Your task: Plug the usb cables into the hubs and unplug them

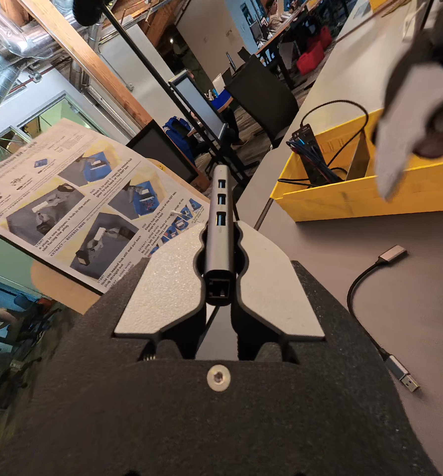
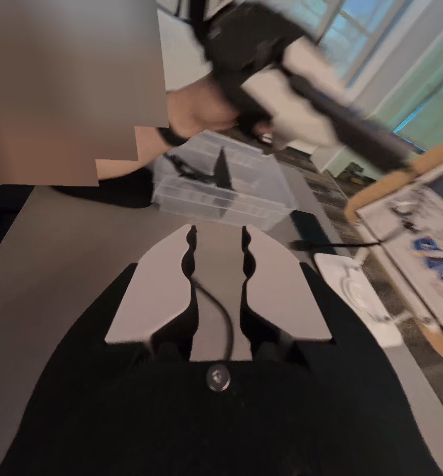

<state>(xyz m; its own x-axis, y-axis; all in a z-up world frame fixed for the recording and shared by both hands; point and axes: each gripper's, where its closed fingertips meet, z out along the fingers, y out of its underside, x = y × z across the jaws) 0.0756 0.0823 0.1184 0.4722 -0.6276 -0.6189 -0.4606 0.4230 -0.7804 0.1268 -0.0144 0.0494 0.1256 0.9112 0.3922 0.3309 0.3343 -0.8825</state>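
Left wrist view: left gripper (image 1: 219,231) jaws clamp USB hub (image 1: 220,231), long axis pointing away up-frame.
Cable: short USB cable (image 1: 364,306) loose on counter (image 1: 344,257), lower right.
Right gripper (image 2: 219,229): jaws narrowly apart, empty.

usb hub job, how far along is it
Done: the left gripper is clamped on the slim grey metal hub, lifted. In hand: the right gripper is open, empty. Left: all three hub ports look empty; the short black adapter cable lies loose on the grey table, so plugging hasn't started.

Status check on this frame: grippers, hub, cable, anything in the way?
Left gripper shut on grey hub, ports empty. Right gripper open, holding nothing. Short USB cable loose on table. Nothing in the way.
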